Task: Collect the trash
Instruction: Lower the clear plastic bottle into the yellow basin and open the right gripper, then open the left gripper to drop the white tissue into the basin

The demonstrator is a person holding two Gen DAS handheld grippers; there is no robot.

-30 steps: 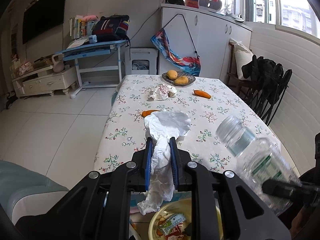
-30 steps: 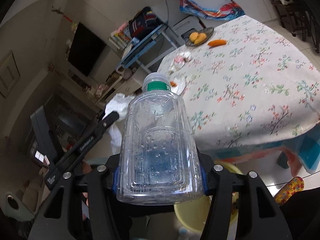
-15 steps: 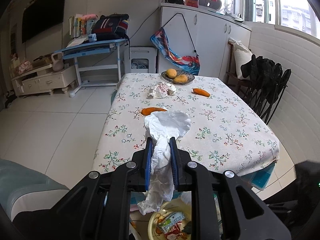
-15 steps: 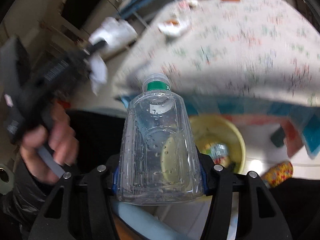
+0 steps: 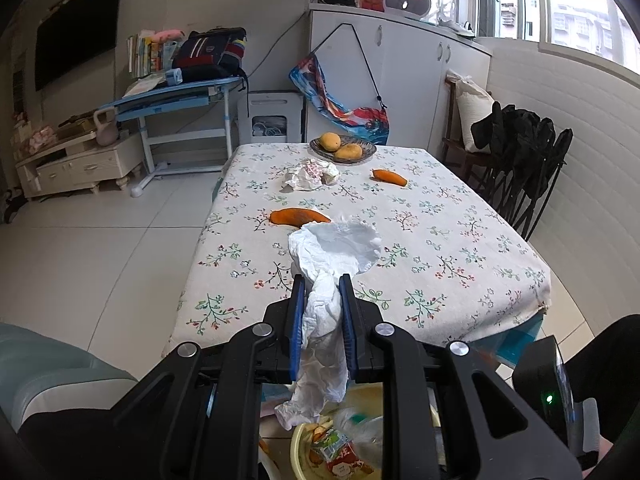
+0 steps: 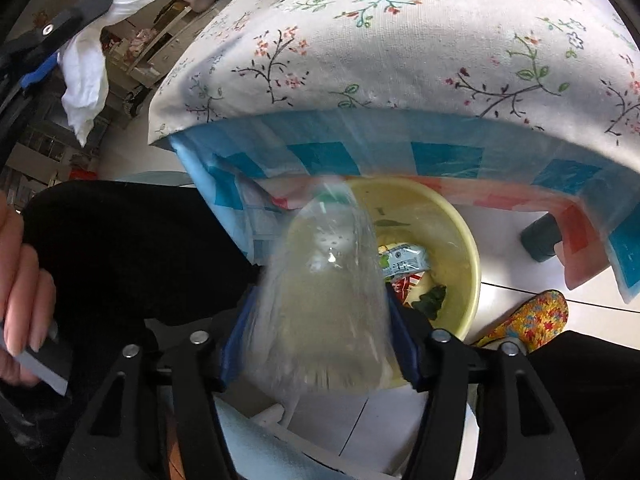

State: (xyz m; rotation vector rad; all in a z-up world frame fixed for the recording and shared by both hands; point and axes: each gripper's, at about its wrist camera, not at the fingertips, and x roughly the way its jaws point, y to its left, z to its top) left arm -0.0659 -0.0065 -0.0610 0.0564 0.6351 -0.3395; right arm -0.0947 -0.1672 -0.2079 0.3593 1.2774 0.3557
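Note:
My left gripper [image 5: 322, 284] is shut on a crumpled white tissue [image 5: 334, 248], held at the near table edge above a yellow basin [image 5: 300, 446] on the floor. My right gripper [image 6: 320, 300] points down at the basin [image 6: 470, 248]. A clear plastic bottle [image 6: 326, 292] with a green cap sits blurred between its fingers, over the basin. I cannot tell if the fingers still grip it. The bottle also shows blurred in the basin area in the left wrist view [image 5: 360, 426]. Wrappers [image 6: 402, 260] lie in the basin. A crumpled wrapper [image 5: 312, 174] lies on the table.
The floral-cloth table [image 5: 440, 240] carries two carrots [image 5: 298, 216] [image 5: 388, 176] and a plate of mangoes [image 5: 342, 148]. Folding chairs [image 5: 528, 160] stand to the right. A slipper [image 6: 532, 320] and a table leg [image 6: 542, 236] are near the basin. My left gripper's tissue [image 6: 86, 76] hangs at upper left.
My right gripper has swung from over the table down to the basin under the table edge, and the bottle now appears motion-blurred. My left gripper holds still with the tissue.

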